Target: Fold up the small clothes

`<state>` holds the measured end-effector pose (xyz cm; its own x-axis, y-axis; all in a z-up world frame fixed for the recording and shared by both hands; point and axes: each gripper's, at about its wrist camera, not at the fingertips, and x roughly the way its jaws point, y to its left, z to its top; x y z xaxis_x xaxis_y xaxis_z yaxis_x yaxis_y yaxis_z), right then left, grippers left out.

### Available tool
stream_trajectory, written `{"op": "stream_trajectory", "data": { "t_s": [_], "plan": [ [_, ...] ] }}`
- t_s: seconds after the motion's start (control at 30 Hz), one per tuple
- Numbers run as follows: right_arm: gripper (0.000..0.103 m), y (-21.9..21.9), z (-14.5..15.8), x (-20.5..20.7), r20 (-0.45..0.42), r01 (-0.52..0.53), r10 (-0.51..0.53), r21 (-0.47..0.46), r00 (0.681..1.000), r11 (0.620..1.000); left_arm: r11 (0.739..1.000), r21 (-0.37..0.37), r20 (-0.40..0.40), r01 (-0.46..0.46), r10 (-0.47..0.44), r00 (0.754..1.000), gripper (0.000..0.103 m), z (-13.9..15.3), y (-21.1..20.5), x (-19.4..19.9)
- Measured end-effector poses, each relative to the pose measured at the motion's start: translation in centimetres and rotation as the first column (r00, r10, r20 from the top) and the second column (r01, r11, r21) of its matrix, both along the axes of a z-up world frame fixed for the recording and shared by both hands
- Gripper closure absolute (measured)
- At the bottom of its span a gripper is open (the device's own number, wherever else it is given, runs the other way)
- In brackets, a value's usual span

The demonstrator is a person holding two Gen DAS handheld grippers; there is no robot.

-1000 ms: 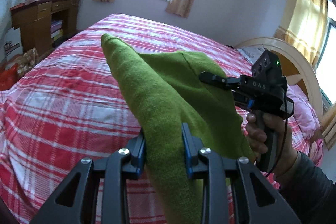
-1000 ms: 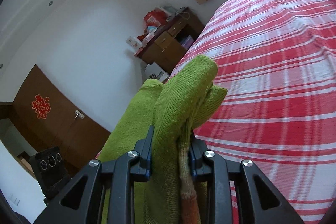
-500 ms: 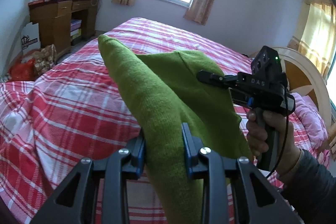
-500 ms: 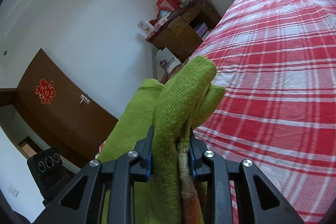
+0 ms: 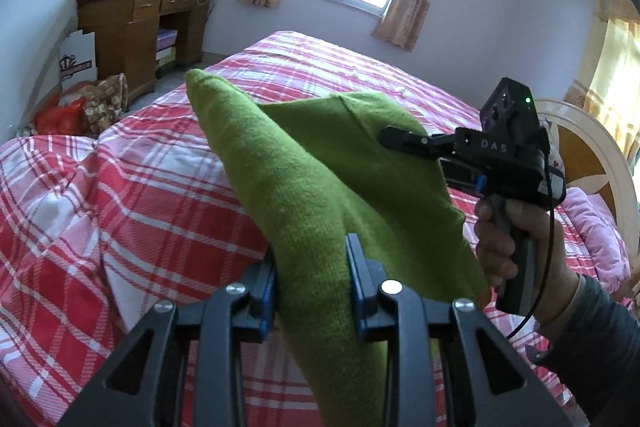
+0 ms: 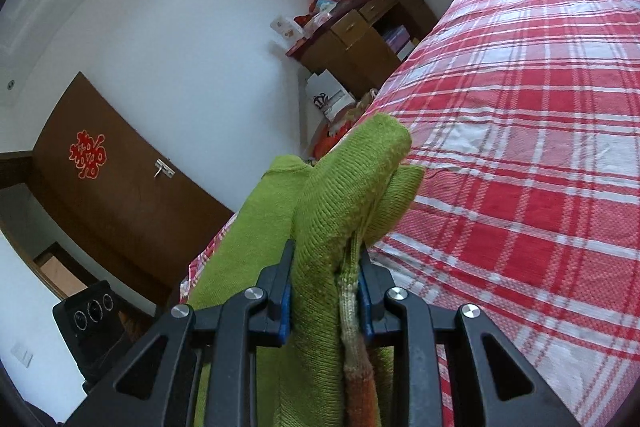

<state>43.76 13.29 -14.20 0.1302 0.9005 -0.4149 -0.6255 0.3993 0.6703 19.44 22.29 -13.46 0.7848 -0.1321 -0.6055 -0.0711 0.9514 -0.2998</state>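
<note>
Garment: soft green knitted garment (image 5: 320, 179), held up in the air above the red-and-white checked bedspread (image 5: 120, 195), not lying on it.
Left grip: left gripper (image 5: 311, 267) clamped on a thick bunch of the knit, blue pads pressed in on both sides, cloth bulging past them.
Right grip: right gripper (image 6: 325, 281) clamped likewise on a bundled fold, with a striped, paler and orange-toned edging (image 6: 354, 339) caught along one pad; seen from the left wrist as a black tool (image 5: 472, 151) in a hand (image 5: 516, 247), its tips at the far edge of the cloth.
Weight: light, judging by how easily the raised span stays up between two small pinches.
Stiffness: limp; sags and drapes between the grips, keeps no shape unsupported.
Surface: fuzzy knit, not slippery, unlikely to slide out of the pads; stretchy, so a hard pull would likely distort it.
Fragility: none to speak of, though loops could snag on pad corners.
Where to hold: at edges or corners, one layer deep; present bunched holds hide the outline, so likely better laid flat on the bedspread and retaken at hem or shoulder corners.
</note>
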Motion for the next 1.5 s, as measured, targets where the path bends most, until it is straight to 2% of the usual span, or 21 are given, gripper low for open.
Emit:
{"op": "stream_trajectory", "data": {
  "t_s": [0.17,0.53,0.63,0.7,0.83,0.9,0.93,1.03,1.07,1.1,1.17,1.2,1.27,1.3,1.4,1.5],
  "plan": [
    [0.077,1.4,-0.6,0.1,-0.010,-0.015,0.015,-0.018,1.000,1.000,1.000,-0.013,-0.025,-0.012,0.012,1.000,0.072,-0.9,0.9,-0.4],
    [0.079,1.2,-2.2,0.9,-0.052,0.004,-0.006,-0.030,0.999,1.000,0.999,-0.041,-0.063,-0.028,0.025,0.998,0.069,-2.2,1.6,-0.5],
    [0.079,0.9,-2.6,1.1,-0.055,0.025,-0.028,-0.050,0.998,0.998,0.998,-0.038,-0.094,-0.051,0.047,0.994,0.060,-2.5,1.6,-0.7],
    [0.079,0.8,-3.2,1.5,-0.056,0.052,-0.058,-0.089,0.997,0.995,0.997,-0.030,-0.100,-0.075,0.072,0.992,0.050,-2.7,2.1,-0.9],
    [0.079,0.8,-4.1,1.8,-0.052,0.068,-0.076,-0.141,0.996,0.988,0.994,-0.013,-0.052,-0.108,0.107,0.993,0.047,-1.4,2.2,-1.9],
    [0.079,0.8,-4.2,1.7,-0.041,0.072,-0.080,-0.158,0.996,0.985,0.990,-0.008,0.000,-0.140,0.140,0.990,0.026,-0.3,2.5,-2.4],
    [0.079,0.6,-3.9,1.6,-0.032,0.087,-0.093,-0.162,0.995,0.983,0.987,0.010,0.014,-0.159,0.159,0.987,0.022,0.0,2.7,-2.4],
    [0.078,-0.5,-1.4,0.2,0.063,0.140,-0.132,-0.144,0.989,0.980,0.978,0.075,0.009,-0.197,0.197,0.980,0.020,0.1,3.2,-1.6],
    [0.075,-0.8,-0.6,-0.5,0.083,0.140,-0.130,-0.128,0.988,0.982,0.975,0.082,-0.002,-0.206,0.207,0.978,0.020,-0.3,3.4,-1.3],
    [0.064,-1.0,0.3,-1.2,0.102,0.124,-0.113,-0.105,0.988,0.987,0.971,0.092,-0.017,-0.221,0.224,0.974,0.020,-0.8,3.6,-1.0],
    [0.052,-1.1,1.8,-3.6,0.158,0.064,-0.052,-0.072,0.986,0.995,0.965,0.102,-0.048,-0.243,0.248,0.968,0.019,-1.9,4.3,-0.2],
    [0.052,-0.9,2.2,-4.9,0.188,0.029,-0.014,-0.076,0.982,0.997,0.964,0.096,-0.069,-0.250,0.257,0.964,0.017,-2.6,4.5,0.1],
    [0.052,0.3,1.9,-6.7,0.190,-0.036,0.059,-0.119,0.980,0.992,0.965,0.076,-0.094,-0.253,0.259,0.961,0.014,-3.6,4.9,0.3],
    [0.052,1.0,0.9,-7.3,0.169,-0.062,0.089,-0.159,0.982,0.985,0.963,0.068,-0.102,-0.260,0.266,0.959,0.008,-4.0,5.1,0.4],
    [0.054,2.2,-2.2,-7.5,0.144,-0.042,0.085,-0.282,0.986,0.958,0.961,0.055,-0.114,-0.270,0.274,0.955,0.005,-4.1,5.4,0.6],
    [0.054,1.9,-2.5,-7.7,0.117,-0.038,0.067,-0.239,0.991,0.970,0.955,0.116,-0.105,-0.273,0.286,0.953,0.000,-4.0,5.2,0.8]
  ]
}}
